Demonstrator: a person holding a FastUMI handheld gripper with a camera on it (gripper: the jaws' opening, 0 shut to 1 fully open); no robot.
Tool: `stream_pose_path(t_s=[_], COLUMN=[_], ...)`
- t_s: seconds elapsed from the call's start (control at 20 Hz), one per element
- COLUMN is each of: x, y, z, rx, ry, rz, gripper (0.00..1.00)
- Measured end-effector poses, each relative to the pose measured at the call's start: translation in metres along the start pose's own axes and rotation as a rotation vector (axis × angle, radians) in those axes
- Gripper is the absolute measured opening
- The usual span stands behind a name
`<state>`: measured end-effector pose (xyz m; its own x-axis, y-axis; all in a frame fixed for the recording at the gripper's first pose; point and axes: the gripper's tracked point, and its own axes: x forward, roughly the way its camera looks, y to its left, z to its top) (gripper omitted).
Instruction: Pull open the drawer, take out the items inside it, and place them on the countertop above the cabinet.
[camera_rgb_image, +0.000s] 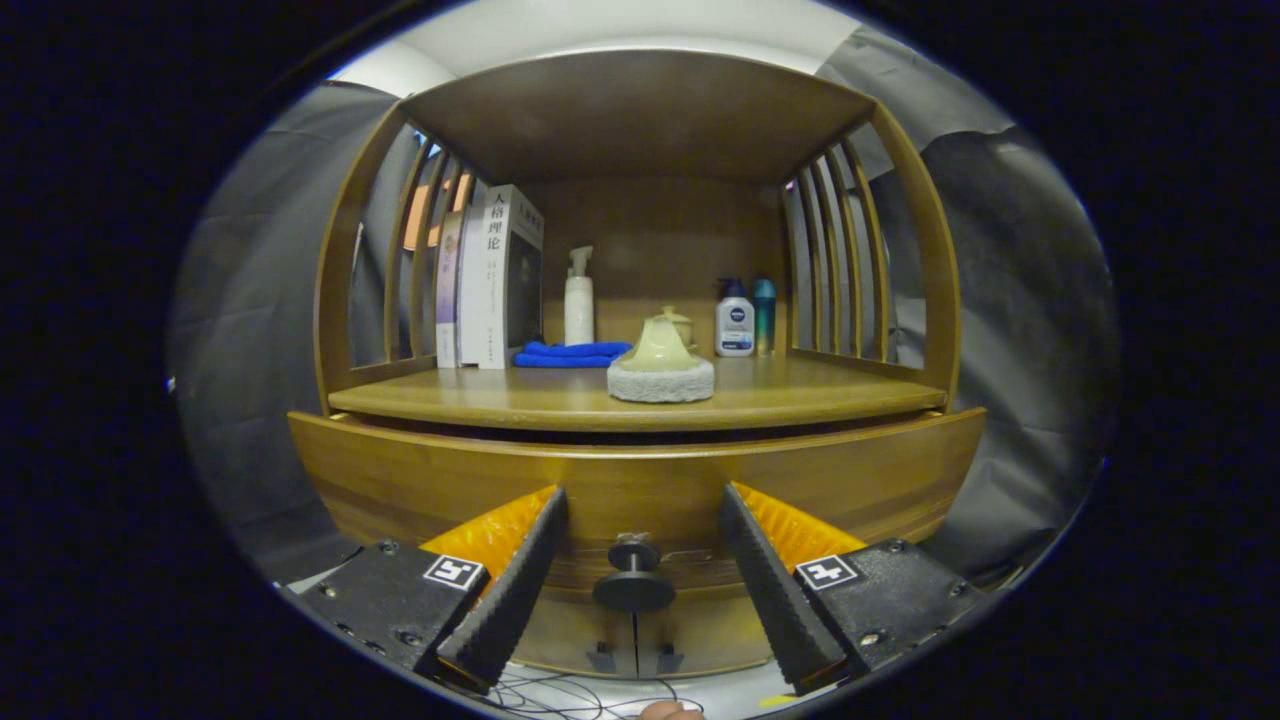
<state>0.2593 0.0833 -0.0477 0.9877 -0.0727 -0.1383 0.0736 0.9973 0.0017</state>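
My gripper (634, 520) is spread wide, both fingers apart and pressing on nothing. Between them sits the drawer knob (634, 580) — a dark round knob on a short stem, roughly midway between my fingers, with a clear gap to each side. I am not touching it.

The knob is fixed to the drawer (640, 480), a curved wooden front that runs well past the knob on both sides. I cannot tell whether the drawer stands shut or a little way out; a dark gap shows along its top edge, under the countertop. What lies inside is hidden from me.

Above the knob is the countertop (560, 405), a wooden shelf with slatted sides and a wooden roof over it. Straight above the knob on that shelf stands a pale teapot (660, 345) on a round grey pad (660, 382), with a second small lidded pot just behind it. Up and to the left of the knob lies a folded blue cloth (570, 354), and behind the cloth a white pump bottle (579, 297). Further left of that, a row of books (495, 280) stands upright against the slats. Up and to the right of the knob, at the back, a white bottle with a dark cap (734, 320) stands just beside a slim teal bottle (764, 315).

Below the knob, thin cables (560, 695) trail over a pale floor
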Motion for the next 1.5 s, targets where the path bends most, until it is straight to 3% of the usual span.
stream_pose_path(t_s=[0.45,0.95,1.1,1.5], x=[0.029,0.029,0.002,-0.125], y=[0.003,0.003,0.001,-0.007], z=[0.000,-0.001,0.011,0.038], rx=[0.003,-0.020,-0.008,-0.028], ry=[0.020,0.017,-0.016,-0.095], rz=[-0.004,0.005,0.017,0.040], gripper=[0.98,0.98,0.98,0.98])
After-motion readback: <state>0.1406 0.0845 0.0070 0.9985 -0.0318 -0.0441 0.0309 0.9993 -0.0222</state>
